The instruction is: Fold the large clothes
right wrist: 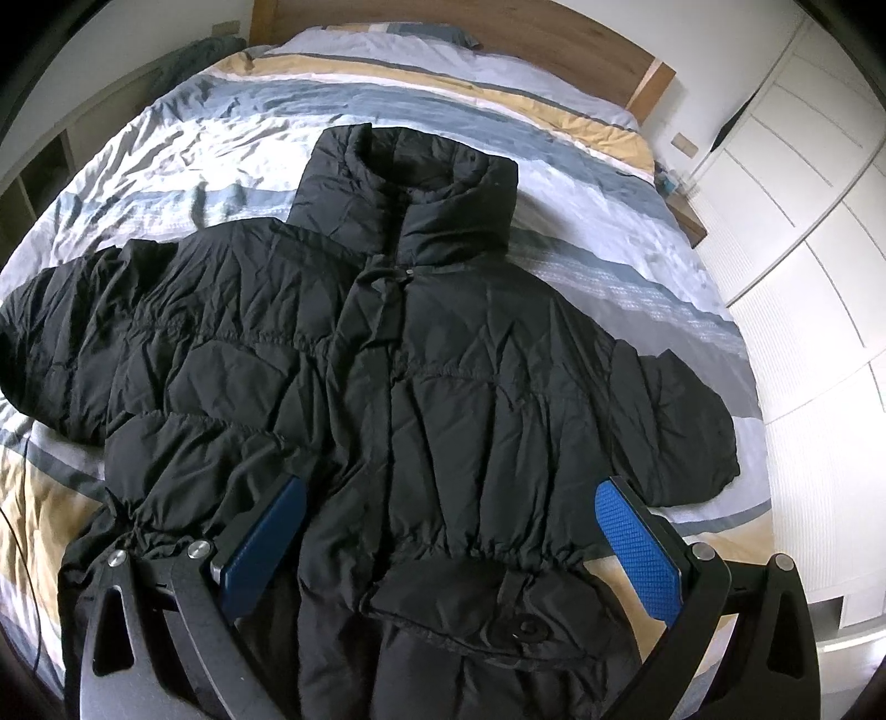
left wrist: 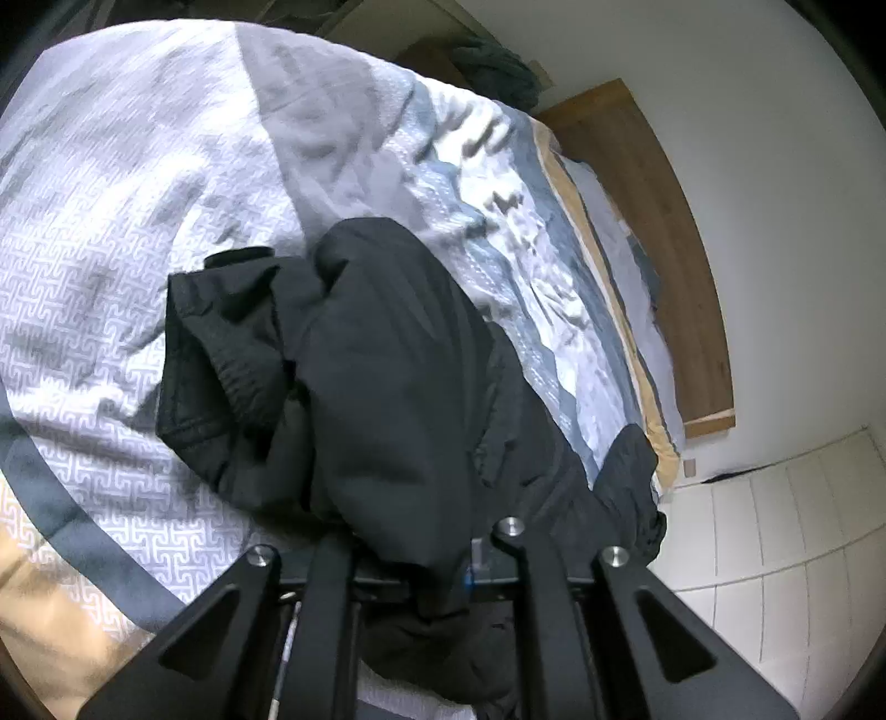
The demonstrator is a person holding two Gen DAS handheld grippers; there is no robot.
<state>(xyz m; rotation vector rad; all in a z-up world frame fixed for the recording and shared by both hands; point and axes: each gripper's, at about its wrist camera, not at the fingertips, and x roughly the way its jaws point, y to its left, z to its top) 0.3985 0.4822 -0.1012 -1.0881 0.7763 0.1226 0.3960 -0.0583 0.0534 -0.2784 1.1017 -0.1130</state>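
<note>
A black puffer jacket [right wrist: 421,354] lies front up on the bed, collar toward the headboard and sleeves spread to both sides. My right gripper [right wrist: 451,493] hovers open over its hem, and the blue pads [right wrist: 637,548] stand wide apart without touching the fabric. In the left wrist view a bunched part of the jacket [left wrist: 376,387] rises from the quilt. It drapes over my left gripper [left wrist: 437,565], which is shut on the black fabric. The fabric hides the fingertips, and only a sliver of blue pad shows.
The bed carries a striped quilt [right wrist: 609,221] in white, grey, blue and tan. A wooden headboard [right wrist: 498,33] stands at the far end, with a small bedside table [right wrist: 684,216] to its right. White wardrobe doors [right wrist: 803,221] line the right side and open shelves [right wrist: 44,166] the left.
</note>
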